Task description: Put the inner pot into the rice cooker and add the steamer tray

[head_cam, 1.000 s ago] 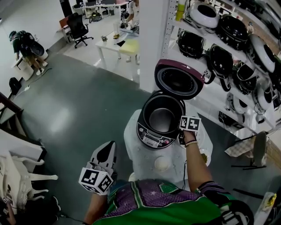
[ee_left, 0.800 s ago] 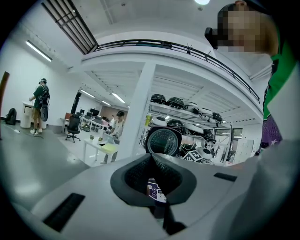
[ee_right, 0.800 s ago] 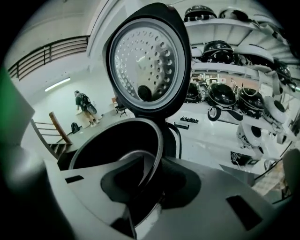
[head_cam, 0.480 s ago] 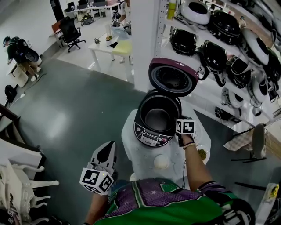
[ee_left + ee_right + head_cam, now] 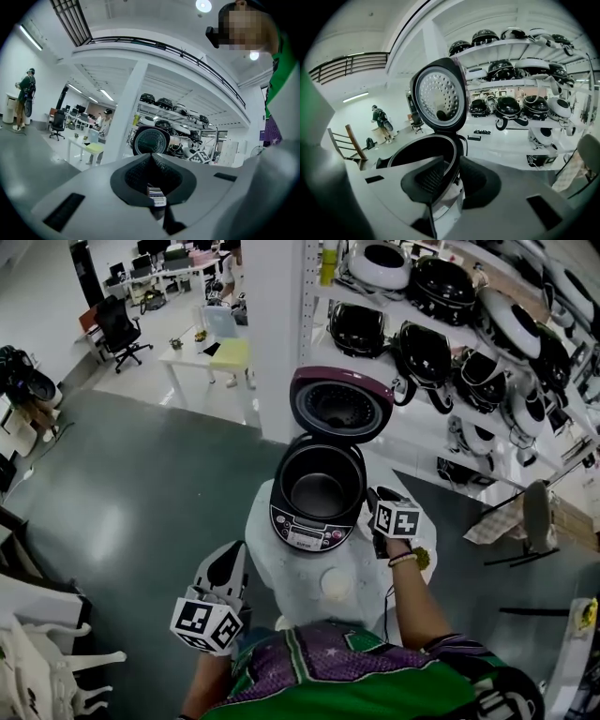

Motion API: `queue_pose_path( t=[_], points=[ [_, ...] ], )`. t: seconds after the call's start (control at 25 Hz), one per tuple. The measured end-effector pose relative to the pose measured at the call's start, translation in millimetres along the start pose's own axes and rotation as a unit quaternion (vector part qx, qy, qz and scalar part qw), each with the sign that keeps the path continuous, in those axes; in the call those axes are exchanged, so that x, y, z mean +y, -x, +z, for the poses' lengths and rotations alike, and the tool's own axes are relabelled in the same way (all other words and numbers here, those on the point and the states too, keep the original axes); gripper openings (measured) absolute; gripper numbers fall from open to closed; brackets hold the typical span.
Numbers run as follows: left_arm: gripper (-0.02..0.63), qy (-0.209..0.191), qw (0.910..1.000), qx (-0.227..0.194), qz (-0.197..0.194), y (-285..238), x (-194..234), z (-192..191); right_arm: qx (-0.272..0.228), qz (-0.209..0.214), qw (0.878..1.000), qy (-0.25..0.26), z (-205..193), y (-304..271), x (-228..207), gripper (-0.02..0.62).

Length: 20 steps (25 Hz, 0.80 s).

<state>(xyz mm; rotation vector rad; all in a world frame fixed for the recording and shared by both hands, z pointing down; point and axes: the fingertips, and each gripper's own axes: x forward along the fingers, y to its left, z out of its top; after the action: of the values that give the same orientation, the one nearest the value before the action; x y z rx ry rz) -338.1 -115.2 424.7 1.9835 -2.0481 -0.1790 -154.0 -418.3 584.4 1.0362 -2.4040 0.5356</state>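
1. Open rice cooker on round white worktop, lid up, inner pot inside. Shelf of other cookers behind; white round item in front.
2. R tongs just beside cooker's right rim, slightly apart, just been closing, gripping nothing.
3. L tongs shut, empty, off worktop's left.

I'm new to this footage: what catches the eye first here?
A black rice cooker stands at centre on a small round white table, its maroon lid flipped up and a metal inner pot inside. White shelves at upper right hold rows of black and white cookers.
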Motion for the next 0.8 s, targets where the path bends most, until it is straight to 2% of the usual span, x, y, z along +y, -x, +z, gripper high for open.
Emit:
queue_pose_path(
  t=[0.52, 0.8],
  points=[
    [0.021, -0.014, 0.9936, 0.01, -0.111, -21, -31, 0, -0.029, -0.05, 0.998, -0.035, -28, 78, -18, 0.115],
    [0.021, -0.041, 0.9864, 0.024, -0.157, -24, -45, 4, -0.076, -0.091, 0.991, -0.057, -26, 149, -30, 0.115]
  ],
)
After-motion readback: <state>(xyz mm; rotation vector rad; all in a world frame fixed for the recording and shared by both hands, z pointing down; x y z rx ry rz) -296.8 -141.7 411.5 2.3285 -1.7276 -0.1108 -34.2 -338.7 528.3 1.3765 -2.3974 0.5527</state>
